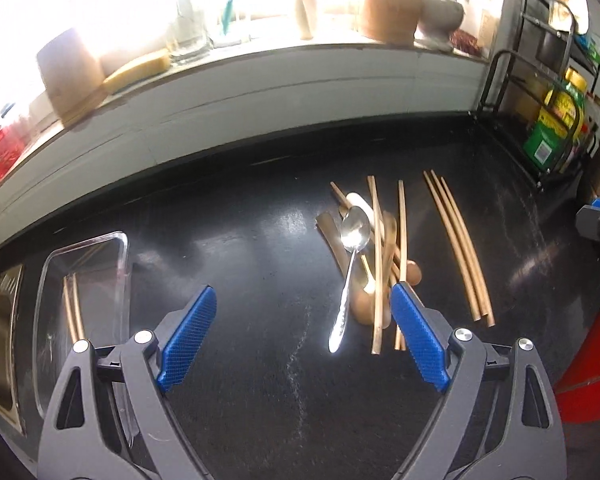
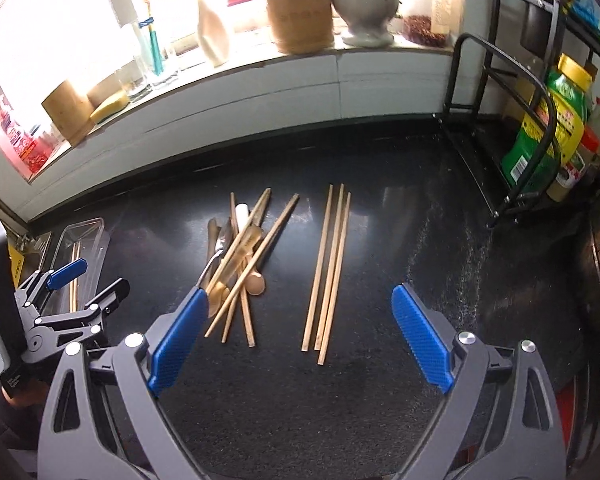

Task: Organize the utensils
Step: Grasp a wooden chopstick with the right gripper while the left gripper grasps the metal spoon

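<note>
While both tongs gape empty | we square the right gripper (image 2: 300, 332) over the three chopsticks (image 2: 328, 268) | left gripper (image 1: 304, 332) clears the spoon (image 1: 350, 272).

light: strong daylight from the window (image 2: 60, 40), blown out white | glare: pale sheen on the black counter (image 1: 288, 220), glint on the metal spoon (image 1: 354, 232) | blur: left wrist view smeared along the sill, right wrist view sharper | distortion: fisheye bending, dark vignetted corners
</note>
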